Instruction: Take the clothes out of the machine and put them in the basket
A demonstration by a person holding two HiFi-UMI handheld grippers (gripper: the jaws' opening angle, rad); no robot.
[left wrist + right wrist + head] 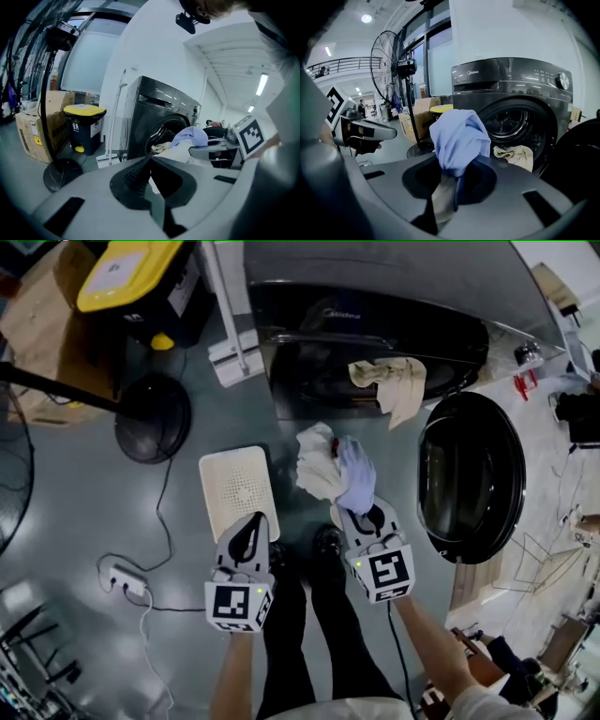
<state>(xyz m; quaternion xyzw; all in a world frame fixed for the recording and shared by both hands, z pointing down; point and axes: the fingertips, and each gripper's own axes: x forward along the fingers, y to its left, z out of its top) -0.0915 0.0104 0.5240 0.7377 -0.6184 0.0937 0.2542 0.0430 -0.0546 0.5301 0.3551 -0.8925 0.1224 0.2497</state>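
Our right gripper (pixel 362 510) pinches clothes (pixel 323 470) not yet in the basket (pixel 212 495), our closed left gripper (pixel 254 521) holds nothing, and one cloth (pixel 397 385) waits in the machine (pixel 375 296).

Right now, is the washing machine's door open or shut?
Open. The round door stands swung away beside the machine, the drum is exposed, and a beige cloth hangs out of the opening.

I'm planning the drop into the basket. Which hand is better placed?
Right. The right gripper holds the clothes near the basket; the left gripper holds nothing.
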